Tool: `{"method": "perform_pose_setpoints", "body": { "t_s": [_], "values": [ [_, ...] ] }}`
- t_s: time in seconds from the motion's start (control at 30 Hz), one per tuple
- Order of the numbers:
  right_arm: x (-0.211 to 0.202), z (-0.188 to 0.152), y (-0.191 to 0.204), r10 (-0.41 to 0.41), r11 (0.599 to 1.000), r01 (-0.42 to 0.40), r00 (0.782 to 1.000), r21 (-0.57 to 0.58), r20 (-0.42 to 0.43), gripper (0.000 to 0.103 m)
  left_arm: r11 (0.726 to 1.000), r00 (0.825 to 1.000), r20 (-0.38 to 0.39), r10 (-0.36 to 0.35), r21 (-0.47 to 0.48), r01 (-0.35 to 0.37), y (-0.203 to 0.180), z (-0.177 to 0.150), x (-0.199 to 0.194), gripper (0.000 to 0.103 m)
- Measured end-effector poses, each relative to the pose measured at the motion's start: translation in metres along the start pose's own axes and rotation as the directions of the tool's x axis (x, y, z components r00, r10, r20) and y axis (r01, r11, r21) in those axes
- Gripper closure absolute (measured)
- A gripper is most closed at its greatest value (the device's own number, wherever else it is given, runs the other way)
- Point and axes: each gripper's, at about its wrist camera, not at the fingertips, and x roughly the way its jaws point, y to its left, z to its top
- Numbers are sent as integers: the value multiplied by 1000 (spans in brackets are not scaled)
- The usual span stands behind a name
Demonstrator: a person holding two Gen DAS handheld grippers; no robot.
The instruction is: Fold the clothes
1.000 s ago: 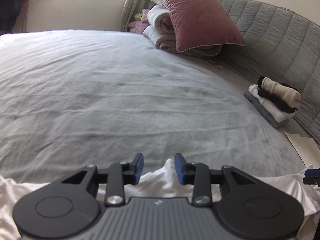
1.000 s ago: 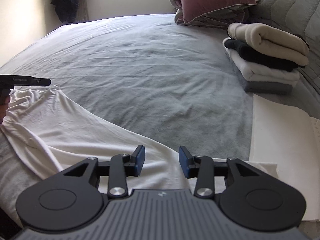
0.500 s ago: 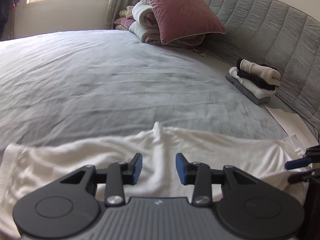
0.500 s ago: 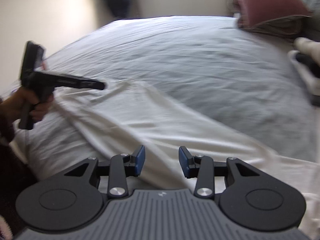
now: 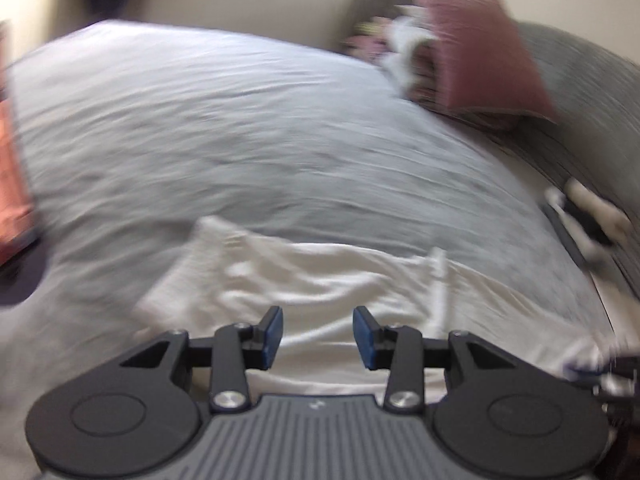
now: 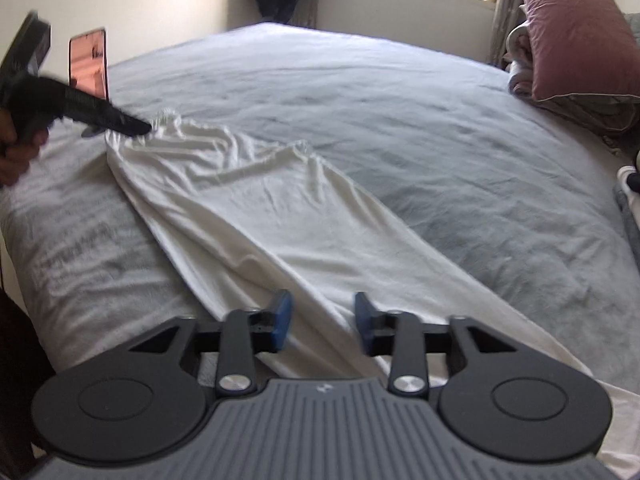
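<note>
The white garment (image 6: 256,216) is stretched on the bed (image 6: 400,120); its long axis runs from under the right gripper (image 6: 322,320) ahead-left to the left gripper (image 5: 318,334). Both pairs of jaws are seen spread; the right ones have just been closing, with cloth beneath them, unpinched.

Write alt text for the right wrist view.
A white garment lies stretched diagonally across a grey bed, wrinkled. The right gripper, jaws apart, hovers at its near end; the left gripper, held in a hand, meets its far corner.

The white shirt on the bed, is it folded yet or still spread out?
Spread out, not folded: the white shirt lies as one long wrinkled sheet across the grey bed.
</note>
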Motion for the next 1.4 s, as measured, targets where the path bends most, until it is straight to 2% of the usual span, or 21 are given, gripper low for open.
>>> {"method": "perform_pose_setpoints", "body": {
  "t_s": [0.13,0.23,0.43,0.47,0.5,0.6,0.77,0.83,0.87,0.9,0.97,1.13,1.3,1.4],
  "values": [
    [-9,-7,6,26,999,-26,1000,-20,5,101,990,997,-12,82,-117,-83,24,4,-3,64],
    [-18,-12,13,39,997,-39,999,-65,1,101,981,996,-17,89,-173,-91,35,5,-6,64],
    [-17,-19,19,66,989,-71,997,-127,-46,101,964,986,10,166,-213,-160,40,4,-17,64],
    [-16,-19,20,73,989,-80,996,-128,-53,97,962,982,17,186,-208,-178,39,3,-19,64],
    [-17,-18,20,91,987,-99,994,-124,-67,88,959,979,21,203,-205,-194,40,3,-20,63],
    [-21,-17,23,147,981,-158,984,-112,-100,87,953,977,-1,212,-223,-207,49,3,-17,63],
    [-25,-4,23,212,974,-218,973,-60,-95,87,944,990,-28,141,-298,-143,62,0,-11,59],
    [-25,5,21,223,973,-226,972,-36,-74,86,944,988,-18,151,-295,-149,61,1,-11,59],
    [-24,10,20,216,976,-218,974,-24,-60,84,950,988,-3,157,-272,-152,59,2,-11,59],
    [-22,16,17,204,979,-205,978,-14,-45,76,957,987,14,162,-247,-154,57,4,-11,58],
    [-17,26,10,182,983,-182,983,9,-15,64,974,991,44,128,-195,-117,56,10,-5,53],
    [8,54,-12,156,983,-158,987,90,33,64,994,996,77,51,-97,-44,57,24,20,51],
    [45,81,-30,146,971,-154,988,185,56,64,989,997,75,-31,-142,42,73,32,45,51],
    [70,92,-35,152,960,-159,987,229,50,64,988,995,80,-56,-137,67,77,33,57,51]
  ]
}}
